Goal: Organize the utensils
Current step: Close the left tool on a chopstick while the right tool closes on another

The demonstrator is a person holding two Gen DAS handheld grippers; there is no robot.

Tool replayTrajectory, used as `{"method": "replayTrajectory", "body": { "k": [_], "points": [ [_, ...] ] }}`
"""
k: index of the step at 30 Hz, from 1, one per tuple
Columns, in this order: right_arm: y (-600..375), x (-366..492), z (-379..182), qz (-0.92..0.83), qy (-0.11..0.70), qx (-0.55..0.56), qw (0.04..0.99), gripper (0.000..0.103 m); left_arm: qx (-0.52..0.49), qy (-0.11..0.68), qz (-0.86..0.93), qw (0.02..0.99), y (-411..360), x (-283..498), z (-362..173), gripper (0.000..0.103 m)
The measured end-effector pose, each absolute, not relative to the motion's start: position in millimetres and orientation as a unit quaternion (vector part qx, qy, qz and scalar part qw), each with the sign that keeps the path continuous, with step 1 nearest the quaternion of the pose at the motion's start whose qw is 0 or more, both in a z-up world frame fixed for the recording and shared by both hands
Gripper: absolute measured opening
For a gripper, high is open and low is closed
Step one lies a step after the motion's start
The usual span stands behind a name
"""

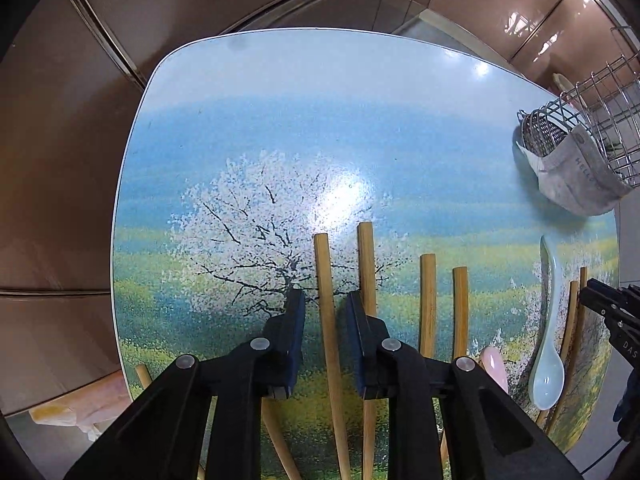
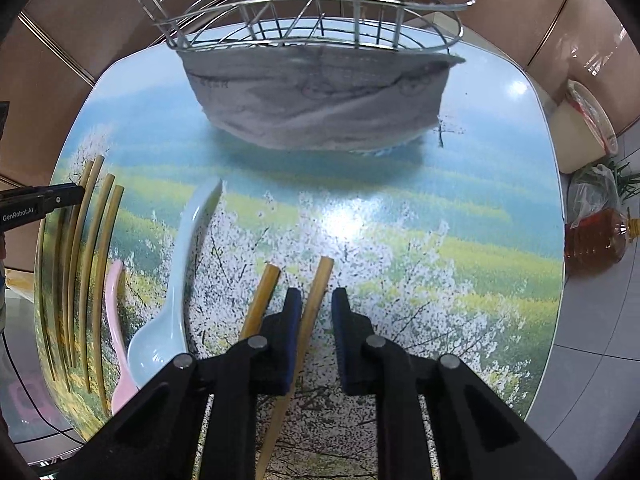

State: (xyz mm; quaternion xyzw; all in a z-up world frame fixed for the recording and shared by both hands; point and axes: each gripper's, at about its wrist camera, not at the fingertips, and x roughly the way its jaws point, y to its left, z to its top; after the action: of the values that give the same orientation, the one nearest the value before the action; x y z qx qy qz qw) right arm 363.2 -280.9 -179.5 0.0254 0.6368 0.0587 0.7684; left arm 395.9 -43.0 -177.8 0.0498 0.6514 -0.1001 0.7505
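Bamboo chopsticks and two spoons lie on a table printed with a blossom tree. My left gripper (image 1: pixel 325 295) points down over one chopstick (image 1: pixel 325 264); the stick runs between the pads with a gap on each side. Beside it lie another chopstick (image 1: pixel 367 260) and two shorter-looking ones (image 1: pixel 428 300). My right gripper (image 2: pixel 317 291) straddles a chopstick (image 2: pixel 320 280) that lies close to its left pad and clear of the right pad. A second chopstick (image 2: pixel 262 296) lies just outside that left finger. A pale blue spoon (image 2: pixel 180 280) and a pink spoon (image 2: pixel 116 320) lie between the two grippers.
A wire rack (image 2: pixel 320 12) in a grey cloth sleeve (image 2: pixel 320 96) stands at the table's far side. Off the table's right edge (image 2: pixel 556 184) are a white bucket (image 2: pixel 584 128), a plastic bag (image 2: pixel 592 192) and an oil bottle (image 2: pixel 596 240) on the tiled floor.
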Motion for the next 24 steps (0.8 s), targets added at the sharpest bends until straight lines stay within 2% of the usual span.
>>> {"method": "replayTrajectory", "body": {
  "k": [7, 17, 24],
  "points": [
    [-284.1, 365.9, -179.9, 0.056, 0.639, 0.017, 0.767, 0.015, 0.045, 0.648, -0.091, 0.755, -39.2, 392.4, -178.4, 0.007],
    [-262.0, 362.8, -179.1, 0.042, 0.638, -0.014, 0.769, 0.015, 0.068, 0.639, -0.09, 0.761, -41.1, 382.3, -176.9, 0.008],
    [-256.5, 356.7, -179.0, 0.04, 0.634, -0.009, 0.772, 0.01, 0.065, 0.634, -0.087, 0.766, -44.6, 376.7, -174.4, 0.007]
  ]
}}
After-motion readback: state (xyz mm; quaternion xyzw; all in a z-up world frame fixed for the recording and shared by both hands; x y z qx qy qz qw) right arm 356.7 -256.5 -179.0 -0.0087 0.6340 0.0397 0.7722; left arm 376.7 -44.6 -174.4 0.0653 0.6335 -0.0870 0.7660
